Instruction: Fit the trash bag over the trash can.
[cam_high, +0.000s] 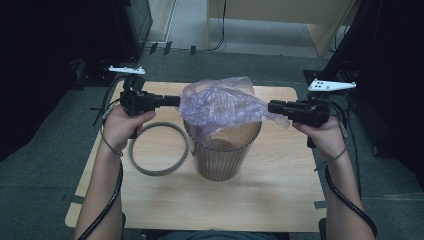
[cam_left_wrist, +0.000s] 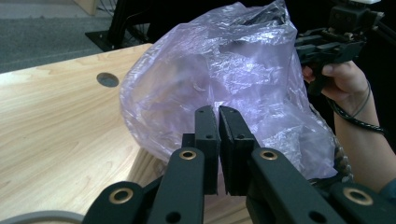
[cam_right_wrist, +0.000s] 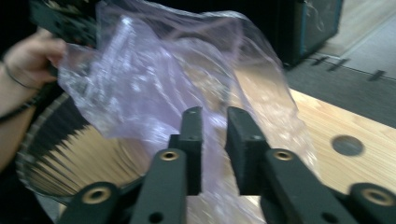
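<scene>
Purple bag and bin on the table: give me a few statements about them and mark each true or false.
1. The purple bag sits over the mouth of the ribbed bin. True.
2. The grey ring is fitted around the bin's rim. False: it lies flat on the wooden table, beside the bin on the left gripper's side.
3. The bin lies tipped on its side. False: it stands upright.
4. The left gripper and the right gripper are at opposite sides of the bag, pointing towards each other. True.
5. The bag is opaque black. False: it is see-through and pale purple.
</scene>
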